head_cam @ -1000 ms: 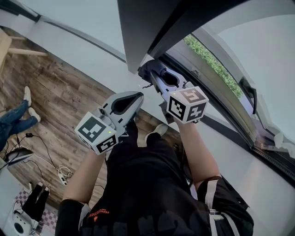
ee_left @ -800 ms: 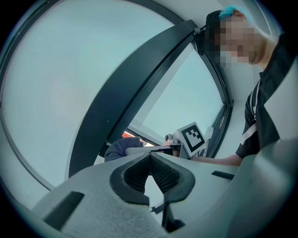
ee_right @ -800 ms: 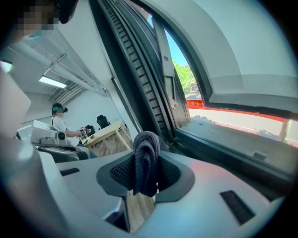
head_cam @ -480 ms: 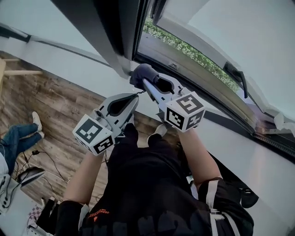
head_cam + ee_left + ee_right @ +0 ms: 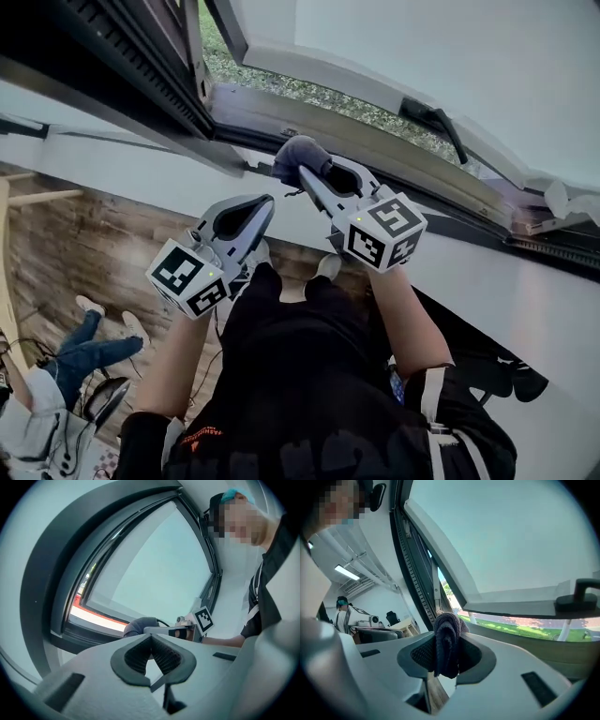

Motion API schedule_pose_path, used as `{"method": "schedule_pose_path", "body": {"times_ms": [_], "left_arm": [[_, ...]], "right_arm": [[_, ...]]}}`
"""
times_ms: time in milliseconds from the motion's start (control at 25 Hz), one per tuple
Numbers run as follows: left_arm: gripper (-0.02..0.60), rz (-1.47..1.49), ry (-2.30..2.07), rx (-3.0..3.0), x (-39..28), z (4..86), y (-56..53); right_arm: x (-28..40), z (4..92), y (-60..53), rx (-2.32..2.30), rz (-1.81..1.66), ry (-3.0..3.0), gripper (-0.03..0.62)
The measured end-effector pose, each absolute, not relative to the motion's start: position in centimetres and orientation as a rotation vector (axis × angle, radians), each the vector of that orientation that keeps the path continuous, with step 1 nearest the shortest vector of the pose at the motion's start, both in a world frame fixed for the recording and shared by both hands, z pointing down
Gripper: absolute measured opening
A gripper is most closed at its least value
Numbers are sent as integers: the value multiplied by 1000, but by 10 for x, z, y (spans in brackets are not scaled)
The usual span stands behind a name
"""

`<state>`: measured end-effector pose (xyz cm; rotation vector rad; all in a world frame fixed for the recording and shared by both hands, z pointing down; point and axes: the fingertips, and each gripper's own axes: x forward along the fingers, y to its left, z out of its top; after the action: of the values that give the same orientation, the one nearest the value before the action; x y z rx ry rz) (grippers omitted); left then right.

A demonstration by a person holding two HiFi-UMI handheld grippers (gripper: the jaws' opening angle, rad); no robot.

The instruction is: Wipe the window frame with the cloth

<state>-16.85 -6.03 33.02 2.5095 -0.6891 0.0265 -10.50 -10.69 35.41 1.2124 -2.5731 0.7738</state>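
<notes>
Dark grey cloth (image 5: 298, 153) clamped in jaws of right gripper (image 5: 312, 173), bunched, wad projecting past jaw tips. Cloth held at lower window frame (image 5: 394, 155), near its left corner, under open sash (image 5: 328, 70). Contact with frame probable but not clearly seen. In right gripper view, cloth seen folded upright between jaws. Left gripper (image 5: 255, 206) held lower, just beside right one, apart from frame. Its jaws closed together, nothing gripped. Black handle (image 5: 433, 120) seen on sash, further right. Wood floor (image 5: 84, 234) seen below.
</notes>
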Motion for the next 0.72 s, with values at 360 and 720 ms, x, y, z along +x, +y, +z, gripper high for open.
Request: {"method": "schedule_pose_path", "body": {"times_ms": [360, 720], "left_arm": [[18, 76, -541, 2613, -87, 308, -52], [18, 106, -402, 2660, -19, 296, -41]], "right_arm": [[0, 318, -85, 1463, 725, -2562, 98], [94, 309, -58, 1695, 718, -2460, 98]]}}
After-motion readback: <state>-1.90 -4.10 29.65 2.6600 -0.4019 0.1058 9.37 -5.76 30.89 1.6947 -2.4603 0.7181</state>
